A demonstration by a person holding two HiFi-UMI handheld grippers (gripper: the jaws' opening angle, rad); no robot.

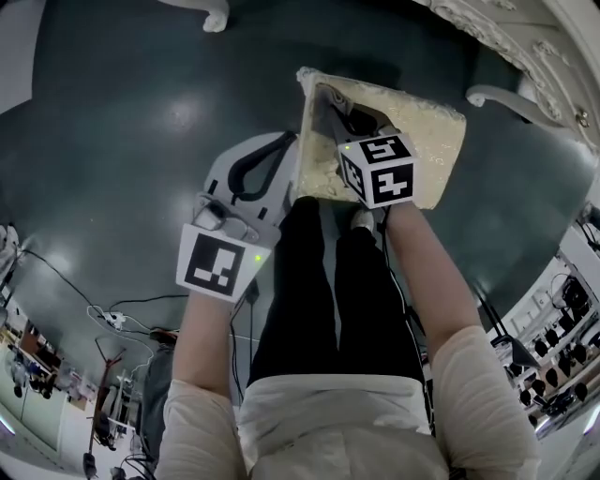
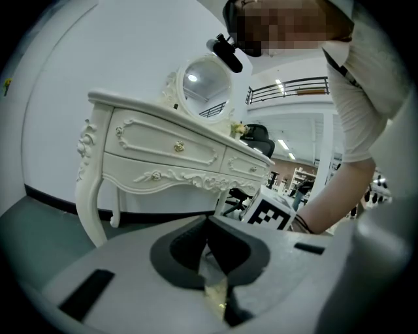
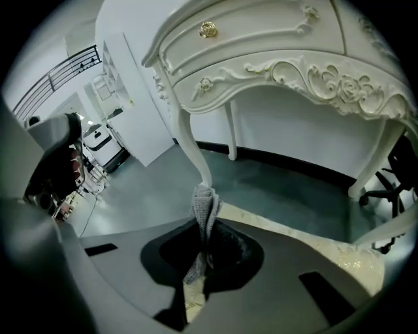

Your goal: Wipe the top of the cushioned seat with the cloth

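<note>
As the right gripper (image 3: 204,251) pinches the cloth (image 3: 204,212), the cushioned seat (image 1: 427,141) lies beneath.

The dark, glossy floor (image 1: 112,141) carries the cushioned seat (image 1: 436,131) at 1 o'clock, white table legs (image 1: 214,14) at 12 and 2 o'clock, and loose cables (image 1: 112,319) at 8 o'clock.

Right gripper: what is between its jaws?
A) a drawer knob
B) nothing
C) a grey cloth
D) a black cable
C: the right gripper has its jaws closed on a grey cloth, which sticks up from between them in the right gripper view.
</note>
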